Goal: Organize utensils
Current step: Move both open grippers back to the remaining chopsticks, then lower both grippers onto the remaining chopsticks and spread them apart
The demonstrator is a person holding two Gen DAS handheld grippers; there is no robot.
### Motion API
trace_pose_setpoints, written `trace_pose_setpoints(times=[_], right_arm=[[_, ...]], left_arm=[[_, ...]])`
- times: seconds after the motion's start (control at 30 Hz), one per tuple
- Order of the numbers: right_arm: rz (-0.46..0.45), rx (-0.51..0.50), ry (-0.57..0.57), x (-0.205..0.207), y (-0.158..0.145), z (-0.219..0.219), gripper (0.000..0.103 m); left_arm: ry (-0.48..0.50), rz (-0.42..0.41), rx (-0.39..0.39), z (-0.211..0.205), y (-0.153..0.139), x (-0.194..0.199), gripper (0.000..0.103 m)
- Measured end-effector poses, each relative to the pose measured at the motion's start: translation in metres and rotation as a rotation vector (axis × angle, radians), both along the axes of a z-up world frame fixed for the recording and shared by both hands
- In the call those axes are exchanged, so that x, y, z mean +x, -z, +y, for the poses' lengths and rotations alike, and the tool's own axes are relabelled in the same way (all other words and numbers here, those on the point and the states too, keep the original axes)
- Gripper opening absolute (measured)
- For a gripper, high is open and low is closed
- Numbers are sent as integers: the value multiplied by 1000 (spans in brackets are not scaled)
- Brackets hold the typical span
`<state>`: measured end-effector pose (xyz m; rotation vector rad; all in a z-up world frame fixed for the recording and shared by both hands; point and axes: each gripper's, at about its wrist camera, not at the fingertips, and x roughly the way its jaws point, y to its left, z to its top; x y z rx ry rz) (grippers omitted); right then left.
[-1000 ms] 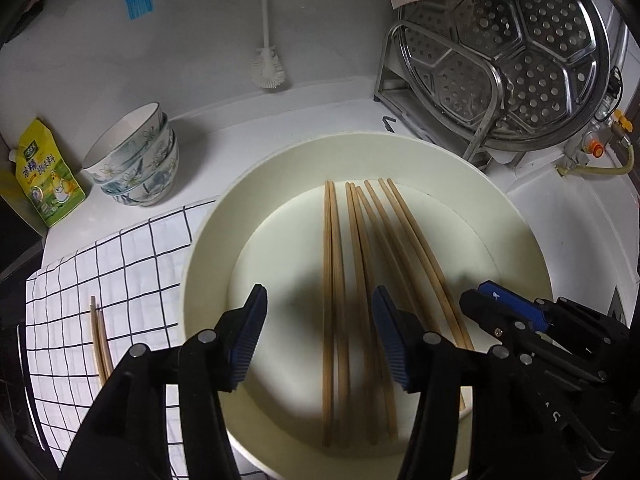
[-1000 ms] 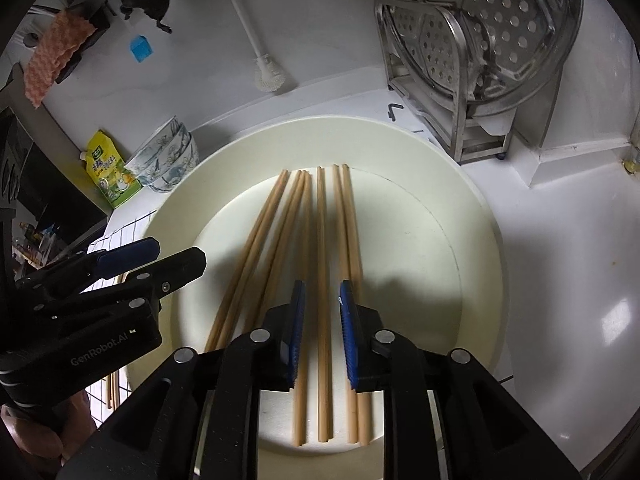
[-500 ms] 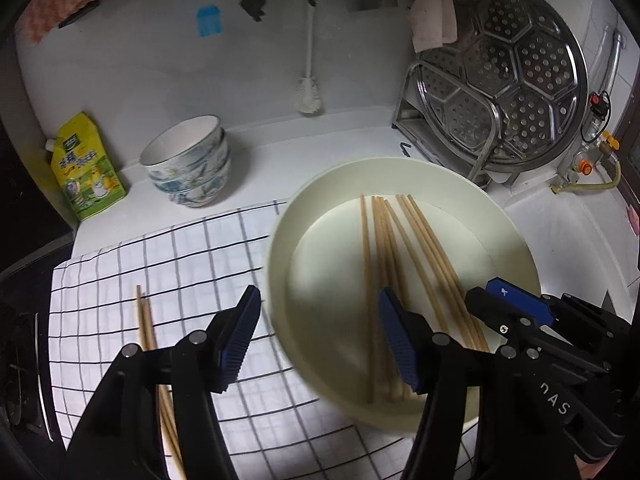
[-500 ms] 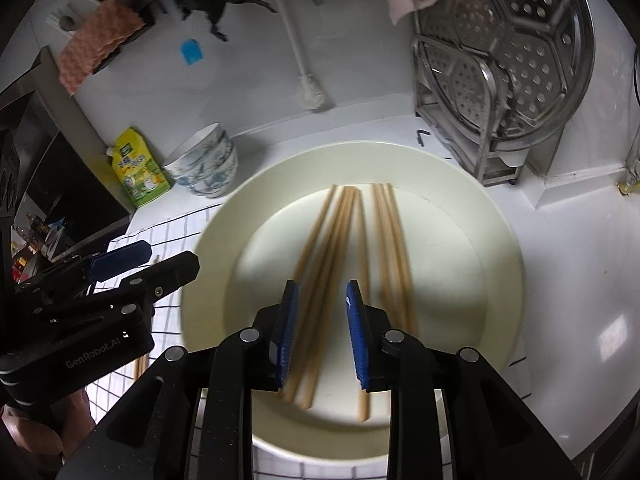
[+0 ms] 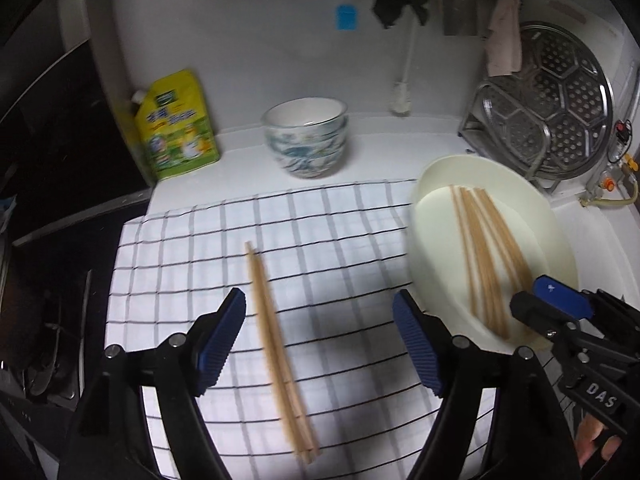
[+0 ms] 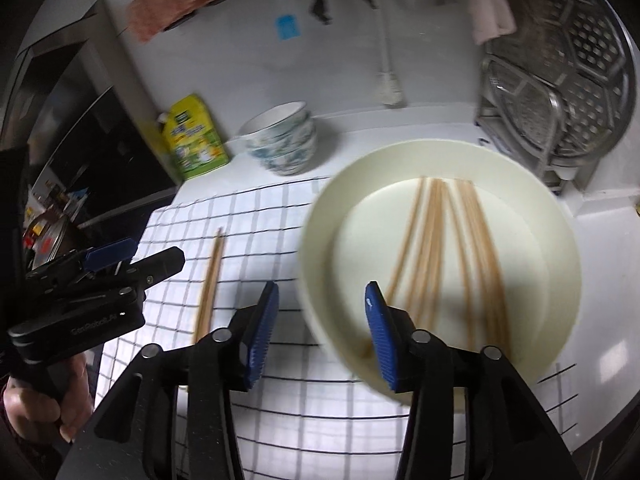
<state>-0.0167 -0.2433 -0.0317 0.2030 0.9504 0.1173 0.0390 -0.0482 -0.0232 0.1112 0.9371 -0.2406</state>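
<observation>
Both jaws, just opening and empty: left gripper (image 5: 320, 332) straddles the paired chopsticks (image 5: 276, 344) on the checked cloth (image 5: 340, 220); right gripper (image 6: 320, 320) nears the plate (image 6: 560, 240), likely picking next.

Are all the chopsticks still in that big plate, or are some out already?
Some are out: one pair lies on the checked cloth; the other chopsticks lie loose in the cream plate.

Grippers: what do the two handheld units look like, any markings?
Both are black plastic with silver pivot screws and ribbed blue finger pads. The left gripper carries faint "GenRobot.AI" lettering on its side; the right gripper shows "DAS". No cables or sleeves visible.
</observation>
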Motion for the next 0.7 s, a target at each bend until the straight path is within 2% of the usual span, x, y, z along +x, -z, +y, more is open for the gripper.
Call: trace_pose_setpoints(times=[0.2,0.37,0.43,0.7], right_arm=[[33,6,-70,-1,12,43,47],[75,9,-106,4,29,74,48],[94,6,-115,6,38,84,48],[173,-23,-117,13,85,118,48]], left_arm=[[-69,28,33,53,16,-6,80],[-117,72,24,88,36,-6,82],[-125,82,25,98,46,-6,87],[-123,140,31,124,83,-3,87]])
